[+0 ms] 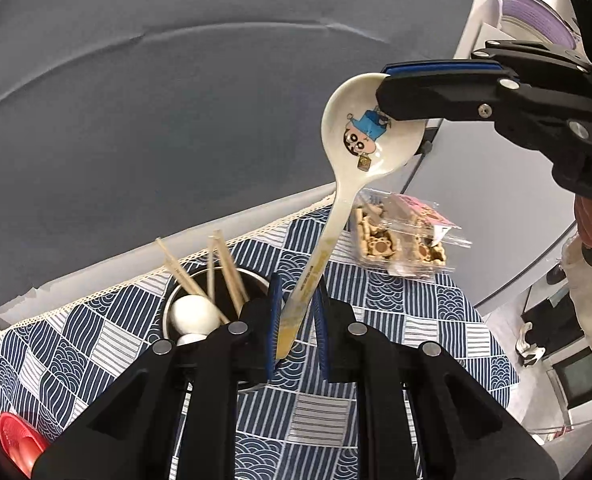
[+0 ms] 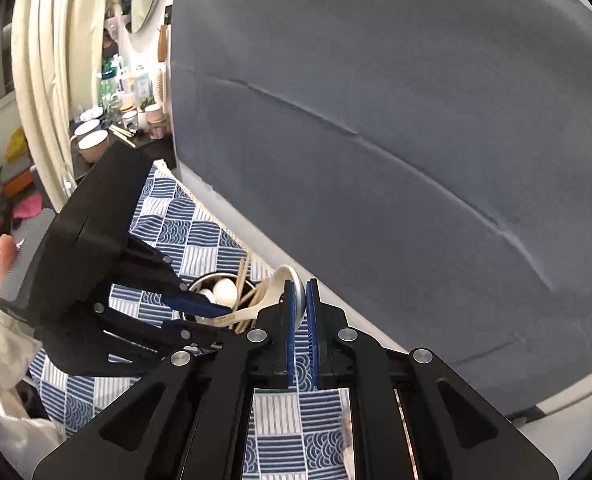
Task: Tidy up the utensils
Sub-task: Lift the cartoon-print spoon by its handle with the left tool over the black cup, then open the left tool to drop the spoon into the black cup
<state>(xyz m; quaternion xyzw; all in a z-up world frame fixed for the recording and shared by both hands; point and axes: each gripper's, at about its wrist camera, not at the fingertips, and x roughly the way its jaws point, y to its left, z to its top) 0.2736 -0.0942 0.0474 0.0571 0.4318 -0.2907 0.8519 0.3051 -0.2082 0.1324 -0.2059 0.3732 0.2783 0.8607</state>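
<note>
nearest the left wrist camera, the left tongs (image 1: 296,312) with black arms and blue ribbed pads are clamped on the lower end of the handle of a cream ceramic soup spoon printed with a cartoon boy (image 1: 359,136). the handle rises from between the pads, leaning up and to the right, and the bowl of the spoon stands high above the worktop, its printed face turned to the camera. the right tongs (image 1: 391,76) come in from the right and are pinched together on the far right rim of the spoon bowl, so the spoon is held at both ends, clear of the blue and white patterned cloth (image 1: 415,312) that covers the worktop.

just left of the left tongs and below them stands a round dark metal utensil cup (image 1: 256,280). it holds several pale wooden chopsticks (image 1: 228,268), which lean up to the left, and the rounded back of a white spoon (image 1: 194,314). a clear plastic pack of small tan biscuits (image 1: 407,240) lies on the cloth to the far right of the spoon handle. a red ridged plastic object (image 1: 16,440) shows at the near left edge.

in the right wrist view the bowl rim sits between the blue pads of the right tongs (image 2: 300,292), with the cup just beyond to the left.
</note>
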